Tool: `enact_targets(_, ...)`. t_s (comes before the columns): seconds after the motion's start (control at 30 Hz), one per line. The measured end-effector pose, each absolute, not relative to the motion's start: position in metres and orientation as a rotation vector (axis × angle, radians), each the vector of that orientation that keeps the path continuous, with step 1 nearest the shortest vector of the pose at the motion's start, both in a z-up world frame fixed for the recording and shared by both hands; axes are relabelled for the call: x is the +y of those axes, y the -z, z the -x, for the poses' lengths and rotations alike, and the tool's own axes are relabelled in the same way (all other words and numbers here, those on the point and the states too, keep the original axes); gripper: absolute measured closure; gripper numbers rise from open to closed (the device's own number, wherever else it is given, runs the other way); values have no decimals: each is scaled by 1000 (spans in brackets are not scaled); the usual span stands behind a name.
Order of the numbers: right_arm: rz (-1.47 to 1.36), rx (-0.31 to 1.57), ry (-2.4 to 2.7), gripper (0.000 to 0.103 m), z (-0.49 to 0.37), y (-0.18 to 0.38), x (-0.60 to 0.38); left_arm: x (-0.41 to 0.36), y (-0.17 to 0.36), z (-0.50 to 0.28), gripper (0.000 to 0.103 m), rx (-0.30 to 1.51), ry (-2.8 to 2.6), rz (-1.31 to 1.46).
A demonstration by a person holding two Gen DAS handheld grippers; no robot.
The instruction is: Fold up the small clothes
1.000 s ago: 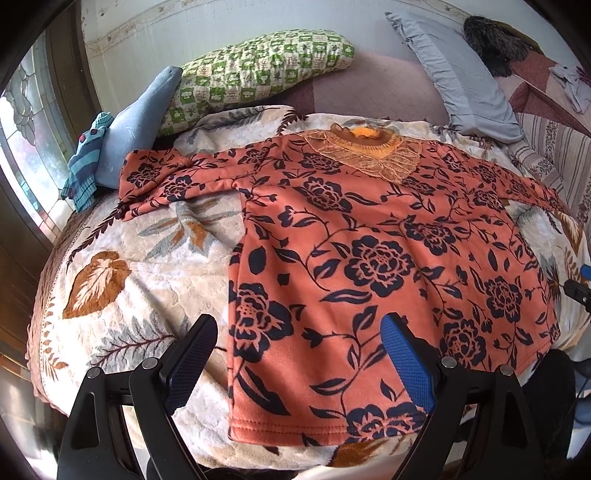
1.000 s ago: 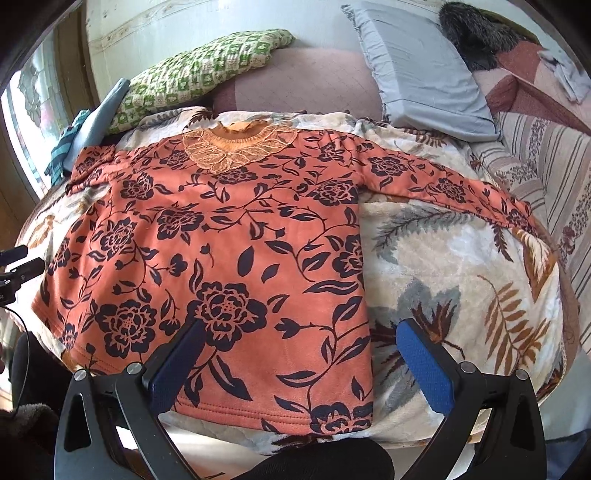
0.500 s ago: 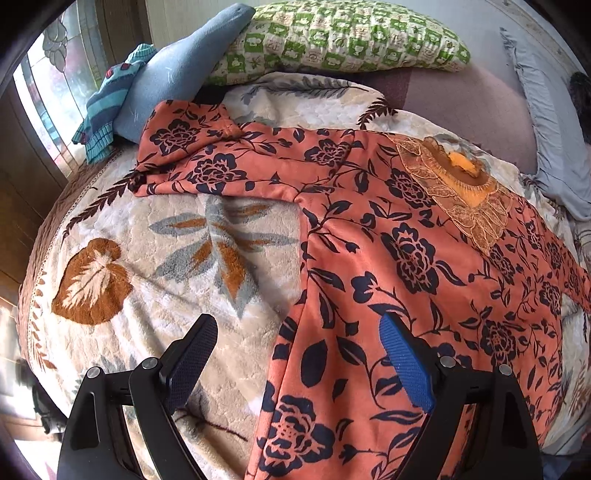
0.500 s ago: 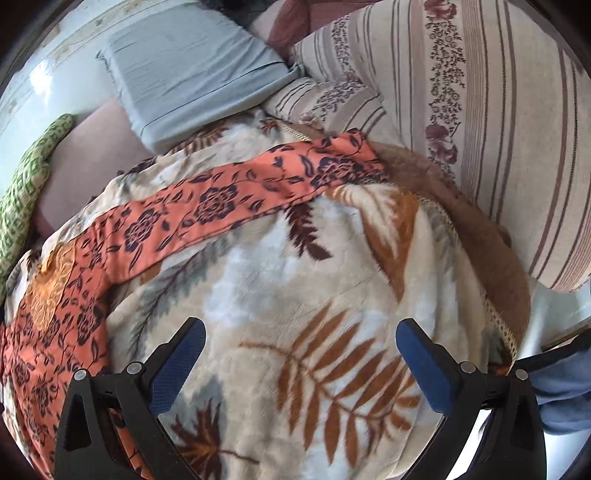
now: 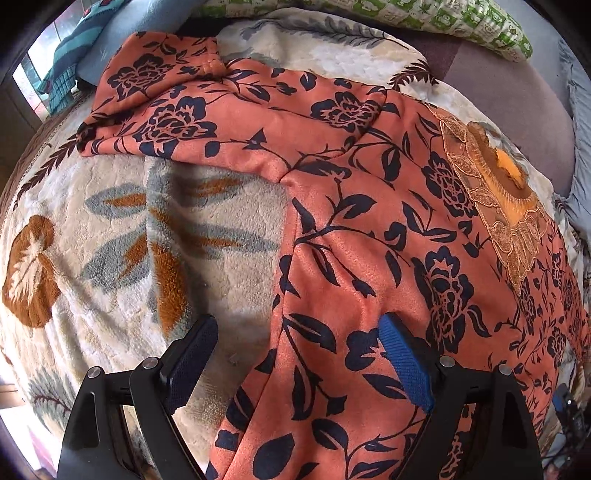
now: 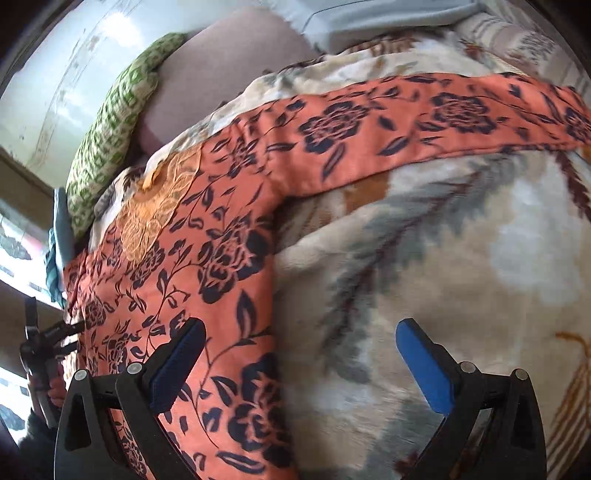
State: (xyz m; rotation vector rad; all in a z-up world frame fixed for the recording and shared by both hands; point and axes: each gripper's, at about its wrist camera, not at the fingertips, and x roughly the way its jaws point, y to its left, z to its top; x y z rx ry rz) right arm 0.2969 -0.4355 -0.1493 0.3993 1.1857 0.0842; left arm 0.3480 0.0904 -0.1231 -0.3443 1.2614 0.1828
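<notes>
An orange top with dark navy flowers (image 5: pixel 369 229) lies flat, front up, on a leaf-patterned blanket (image 5: pixel 110 240). Its lace collar (image 5: pixel 498 192) is at the right in the left wrist view. Its sleeve (image 5: pixel 192 110) stretches away to the upper left. My left gripper (image 5: pixel 299 354) is open and empty, low over the top's side edge below the armpit. In the right wrist view the top (image 6: pixel 207 258) fills the left, its other sleeve (image 6: pixel 424 118) runs to the upper right. My right gripper (image 6: pixel 299 358) is open and empty, straddling the side edge.
A green checked pillow (image 5: pixel 424 18) and a blue pillow (image 5: pixel 155 18) lie at the head of the bed. A striped teal cloth (image 5: pixel 62 70) lies at the far left by a window. A grey pillow (image 6: pixel 369 18) and a striped cushion (image 6: pixel 524 40) lie beyond the right sleeve.
Both grippers have moved up from the hem and closer to the cloth. The left now hovers by the left armpit, the right swung back from the sleeve end to the right side edge. Both stayed open.
</notes>
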Motion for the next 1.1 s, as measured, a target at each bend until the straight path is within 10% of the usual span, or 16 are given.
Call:
enact_targets(0.1,-348,1172,-98,5,-307,151,-413,95,125,-351,15,1267,-153,418)
enact_targets(0.13,-341,1165,-127,28,-308,149,-407,94,125,-350,23,1269,-133,442)
enact_targets(0.17,-323,1177,-153,83,-310,146,-402,94,125,-351,30,1270,-117,456)
enact_targets(0.2,-293,1189,-152,100,-309,143,-399,94,125,-353,44,1268,-116,451)
enact_targets(0.47,-331,1179,-59,89,-295,134,-422,119,117,-339,71,1279,-180,384)
enact_targets(0.53,-376,1161,-101,81,-280,118,-424,133,104,-318,61,1251,-117,391)
enact_targets(0.67,-394,1161,-136,32,-232,108,-430,144,98,-260,36,1268,40,418)
enact_targets(0.93,-478,1208,-186,32,-166,129,-430,120,130,-192,37,1280,174,408)
enact_targets(1.0,-380,1217,-170,38,-164,128,-419,113,129,-191,61,1294,218,430)
enact_targets(1.03,-305,1225,-161,65,-163,127,-412,107,130,-190,93,1316,234,422)
enact_targets(1.07,-268,1246,-176,95,-162,127,-407,102,132,-190,95,1350,234,408)
enact_targets(1.1,-269,1239,-180,97,-158,123,-406,100,132,-187,95,1369,216,405)
